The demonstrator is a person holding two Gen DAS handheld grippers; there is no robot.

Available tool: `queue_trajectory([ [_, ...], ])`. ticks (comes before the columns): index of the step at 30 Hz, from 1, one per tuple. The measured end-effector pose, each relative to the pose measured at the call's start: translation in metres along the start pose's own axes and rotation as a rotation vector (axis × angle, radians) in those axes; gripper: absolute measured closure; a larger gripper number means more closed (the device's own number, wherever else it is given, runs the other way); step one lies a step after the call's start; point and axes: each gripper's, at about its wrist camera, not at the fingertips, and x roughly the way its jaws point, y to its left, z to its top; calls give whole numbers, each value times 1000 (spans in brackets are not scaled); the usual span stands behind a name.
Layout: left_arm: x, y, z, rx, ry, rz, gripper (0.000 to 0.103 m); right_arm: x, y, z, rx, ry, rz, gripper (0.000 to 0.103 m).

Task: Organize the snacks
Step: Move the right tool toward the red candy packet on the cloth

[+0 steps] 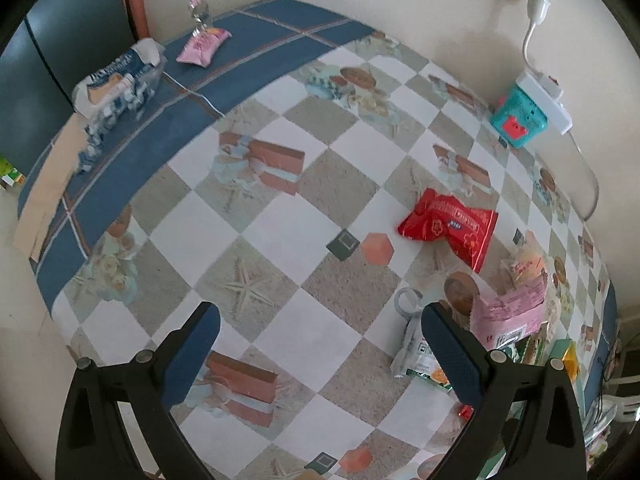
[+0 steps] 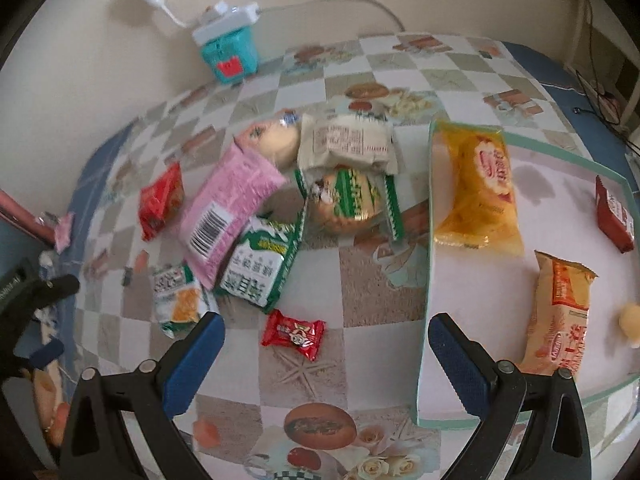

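Several snack packets lie in a heap on the checkered tablecloth. In the right wrist view a small red candy (image 2: 293, 334) lies just ahead of my open, empty right gripper (image 2: 326, 336), with a pink packet (image 2: 228, 208), green packets (image 2: 262, 266) and a beige packet (image 2: 347, 142) behind it. A shallow mint-edged tray (image 2: 425, 320) at right holds a yellow packet (image 2: 478, 184), an orange packet (image 2: 560, 312) and a dark red packet (image 2: 614, 212). My left gripper (image 1: 320, 316) is open and empty over bare cloth; a red packet (image 1: 450, 226) lies ahead to its right.
A teal box (image 1: 518, 116) with a white power strip on it stands by the wall. A pink packet (image 1: 202, 46) and a blue-white bag (image 1: 120, 80) lie on the far blue border. The table edge runs along the left.
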Motion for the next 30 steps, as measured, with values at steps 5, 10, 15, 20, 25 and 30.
queue_trajectory([
  [5, 15, -9, -4, 42, 48, -10, 2, 14, 8, -3, -51, 30, -31, 0],
  [10, 25, -18, -6, 56, 84, -49, 2, 22, 20, -6, -123, 29, -57, 0],
  [15, 34, -31, -11, 70, 122, -103, 2, 29, 26, -10, -155, 36, -49, 1],
  [20, 39, -48, -16, 120, 127, -119, 2, 37, 23, -12, -150, 64, -33, 10],
  [25, 48, -69, -23, 196, 164, -135, 2, 44, 24, -15, -176, 76, -56, 21],
  [30, 58, -91, -33, 289, 186, -127, 2, 45, 27, -16, -221, 67, -77, 25],
])
